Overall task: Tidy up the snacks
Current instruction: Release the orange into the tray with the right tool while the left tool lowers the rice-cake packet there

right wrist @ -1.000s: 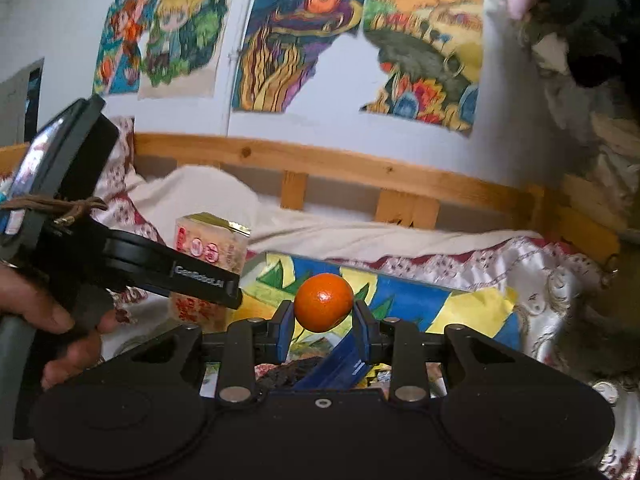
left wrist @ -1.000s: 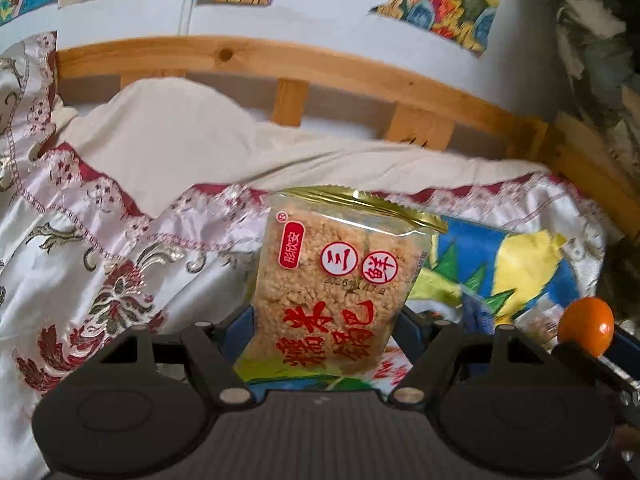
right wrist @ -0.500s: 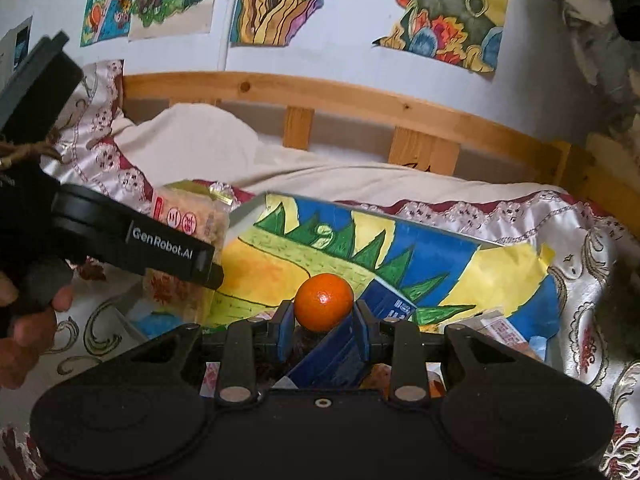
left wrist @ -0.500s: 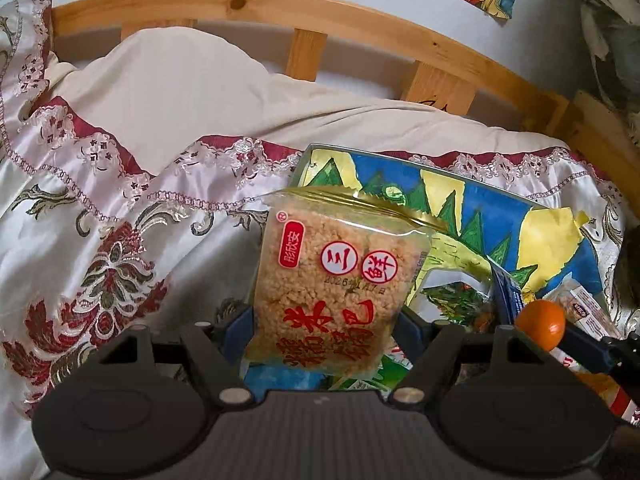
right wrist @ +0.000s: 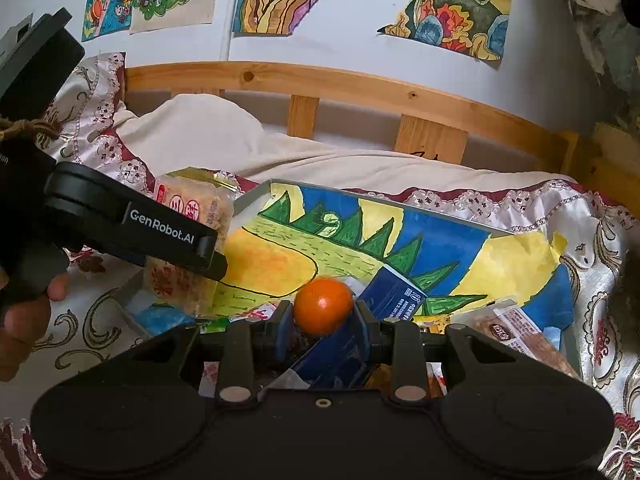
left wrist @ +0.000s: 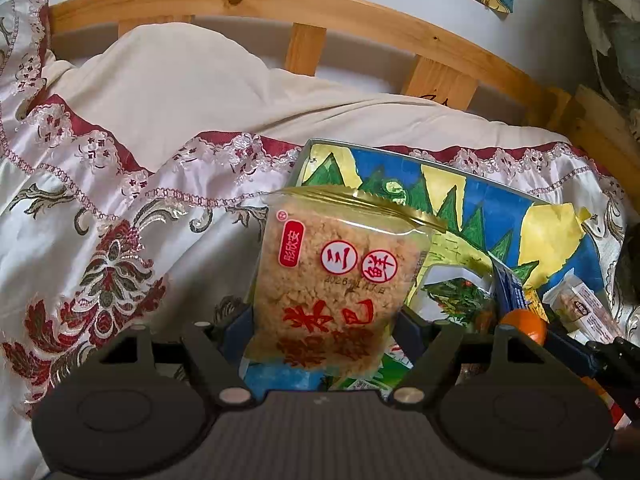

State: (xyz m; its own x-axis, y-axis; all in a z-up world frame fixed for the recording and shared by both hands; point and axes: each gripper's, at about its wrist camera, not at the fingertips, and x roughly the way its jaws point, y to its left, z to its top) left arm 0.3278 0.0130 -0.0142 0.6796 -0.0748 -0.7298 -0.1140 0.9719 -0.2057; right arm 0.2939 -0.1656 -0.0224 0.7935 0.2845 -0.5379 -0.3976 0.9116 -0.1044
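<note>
My left gripper (left wrist: 320, 320) is shut on a clear rice-cracker packet (left wrist: 336, 276) with red print, held upright over the left end of a painted box (left wrist: 460, 184). My right gripper (right wrist: 323, 314) is shut on a small orange (right wrist: 323, 306), held above the box's contents. From the right wrist view the packet (right wrist: 188, 216) and the left gripper's body (right wrist: 136, 228) show at left, over the box's left corner. The orange (left wrist: 524, 324) shows low at right in the left wrist view. Inside the box (right wrist: 440, 240) lie a blue carton (right wrist: 394, 294) and several wrapped snacks.
The box sits on a satin bedspread (left wrist: 92, 240) with red flower patterns. A cream pillow (left wrist: 192, 92) and a wooden bed rail (right wrist: 360, 84) lie behind it. Paintings (right wrist: 448, 12) hang on the wall. A person's hand (right wrist: 24, 320) holds the left gripper.
Both views have tipped downward, bringing the painted box and its snacks into fuller view. The orange has sunk closer to the box's contents. Both grips are unchanged.
</note>
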